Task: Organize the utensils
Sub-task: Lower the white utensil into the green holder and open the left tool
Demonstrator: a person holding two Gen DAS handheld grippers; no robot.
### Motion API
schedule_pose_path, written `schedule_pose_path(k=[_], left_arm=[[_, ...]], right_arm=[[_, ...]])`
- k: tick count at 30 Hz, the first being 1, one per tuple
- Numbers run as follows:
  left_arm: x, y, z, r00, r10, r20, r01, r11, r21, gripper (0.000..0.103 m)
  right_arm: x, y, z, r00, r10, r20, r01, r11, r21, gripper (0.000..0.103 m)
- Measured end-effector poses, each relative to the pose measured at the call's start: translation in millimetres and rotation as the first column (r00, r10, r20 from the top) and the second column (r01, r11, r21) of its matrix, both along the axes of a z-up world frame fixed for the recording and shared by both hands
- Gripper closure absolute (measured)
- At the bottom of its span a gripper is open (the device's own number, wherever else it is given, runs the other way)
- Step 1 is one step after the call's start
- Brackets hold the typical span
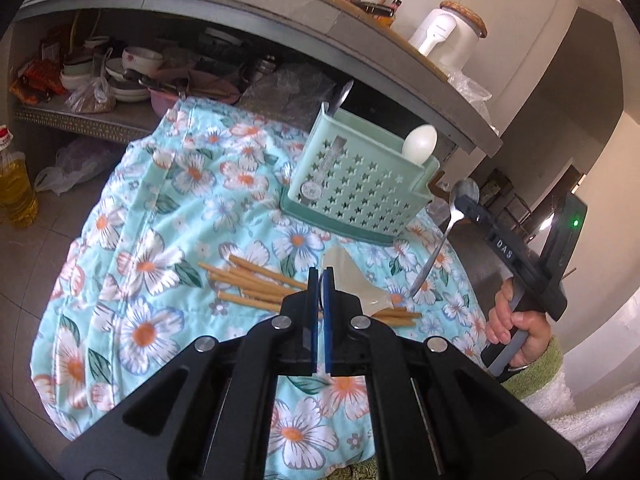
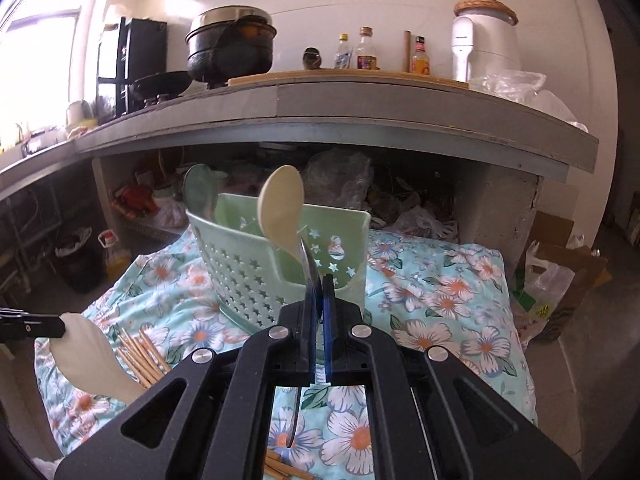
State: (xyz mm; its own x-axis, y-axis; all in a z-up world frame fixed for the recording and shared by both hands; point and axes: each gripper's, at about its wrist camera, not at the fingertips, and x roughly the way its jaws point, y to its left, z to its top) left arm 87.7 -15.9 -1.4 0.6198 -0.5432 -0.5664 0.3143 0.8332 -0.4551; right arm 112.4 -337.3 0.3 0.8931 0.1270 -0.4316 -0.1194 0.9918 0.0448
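A pale green star-punched utensil holder (image 1: 360, 188) (image 2: 244, 264) stands on a floral cloth. A cream spoon (image 1: 420, 140) (image 2: 280, 200) stands in it, with another spoon (image 1: 341, 95) (image 2: 198, 192) at its far corner. My left gripper (image 1: 321, 272) (image 2: 60, 326) is shut on a cream rice paddle (image 1: 352, 280) (image 2: 92, 360), lifted above a heap of wooden chopsticks (image 1: 248, 280) (image 2: 144, 352). To the right of the holder, my right gripper (image 2: 322, 280) (image 1: 466, 202) is shut on a metal spoon (image 1: 440, 240) (image 2: 294, 420), gripped near its bowl with the handle hanging down.
A grey counter edge (image 2: 360, 100) overhangs just behind the holder, carrying bottles, a pot and a white appliance (image 2: 480, 44). Bowls crowd the shelf (image 1: 120, 72) under it. An oil bottle (image 1: 16, 184) stands on the floor at left. Bags and a cardboard box (image 2: 568, 272) lie at right.
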Motion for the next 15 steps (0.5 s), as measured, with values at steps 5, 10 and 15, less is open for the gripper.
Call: schedule_pose_path(k=[5,10,15], left_arm=[[11,8,44,0.990,0.035,0.136,-0.036,0.999,-0.001,0.102],[23,5,88,0.955,0.064,0.289,-0.079,0.996,0.043,0.102],[37,-12,124,0.897,0.058,0.439,-0.126,0.984,0.127,0.102]], right_arm=[[-3,-8,-5,1.000,-0.015,0.001,0.015,0.999,0.047,0.100],[-5,-11,-6,1.000,-0.011,0.002,0.011,0.998,0.062,0.100],[-7,-13,-6,1.000,-0.008,0.006,0.008,0.997,0.073,0.100]])
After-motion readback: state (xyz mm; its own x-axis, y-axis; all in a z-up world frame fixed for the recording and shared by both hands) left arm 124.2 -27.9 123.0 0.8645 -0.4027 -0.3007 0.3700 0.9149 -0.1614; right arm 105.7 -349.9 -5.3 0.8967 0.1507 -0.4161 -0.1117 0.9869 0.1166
